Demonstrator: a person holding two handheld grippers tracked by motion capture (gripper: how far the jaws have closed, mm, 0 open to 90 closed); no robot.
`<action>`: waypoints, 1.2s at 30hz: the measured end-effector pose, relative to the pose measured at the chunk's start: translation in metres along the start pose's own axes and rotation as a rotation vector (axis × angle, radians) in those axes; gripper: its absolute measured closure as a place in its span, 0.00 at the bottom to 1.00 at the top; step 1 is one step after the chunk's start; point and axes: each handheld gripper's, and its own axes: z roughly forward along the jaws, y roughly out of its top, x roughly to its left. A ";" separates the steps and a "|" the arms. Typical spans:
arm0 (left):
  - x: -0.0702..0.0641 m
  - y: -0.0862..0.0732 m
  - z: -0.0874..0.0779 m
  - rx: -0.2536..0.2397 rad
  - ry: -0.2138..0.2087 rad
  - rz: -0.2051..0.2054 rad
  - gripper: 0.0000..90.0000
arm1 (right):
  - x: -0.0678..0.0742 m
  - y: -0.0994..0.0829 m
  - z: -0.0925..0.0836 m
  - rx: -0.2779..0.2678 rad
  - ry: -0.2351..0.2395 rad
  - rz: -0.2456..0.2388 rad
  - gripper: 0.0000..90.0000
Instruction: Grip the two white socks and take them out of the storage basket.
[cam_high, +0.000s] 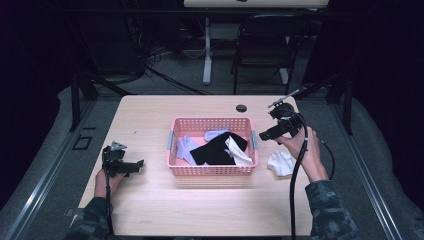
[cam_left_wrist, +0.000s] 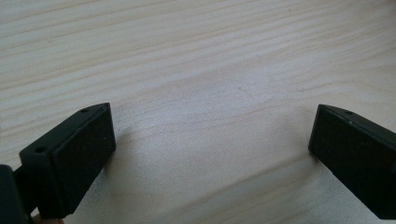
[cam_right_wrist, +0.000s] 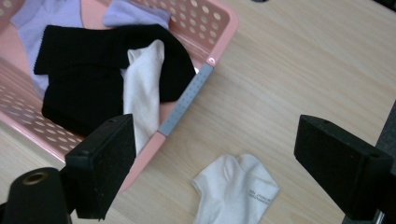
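White sock (cam_right_wrist: 236, 189) lies flat on table (cam_right_wrist: 299, 70) beside pink basket (cam_right_wrist: 184, 100): light, limp, non-fragile; pinch a bunched fold. Right gripper (cam_right_wrist: 212, 163) and left gripper (cam_left_wrist: 212, 149): jaws wide, empty.

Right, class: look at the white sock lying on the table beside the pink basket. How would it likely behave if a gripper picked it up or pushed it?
The white sock lies flat and crumpled, so it is probably floppy and would drape from a pinch. It looks thin and light, likely easy to lift. Pushed across the table, it would probably bunch rather than slide; it cannot roll or tip.
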 end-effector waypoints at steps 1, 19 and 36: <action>0.000 0.000 0.000 0.000 0.000 0.000 0.00 | 0.002 0.003 -0.002 -0.002 -0.004 -0.011 0.11; 0.000 0.000 0.000 0.000 0.001 -0.001 0.00 | 0.051 0.043 0.012 0.042 0.039 -0.145 0.13; 0.000 0.000 0.000 0.000 0.001 -0.001 0.00 | 0.077 0.048 0.063 0.157 0.073 -0.177 0.31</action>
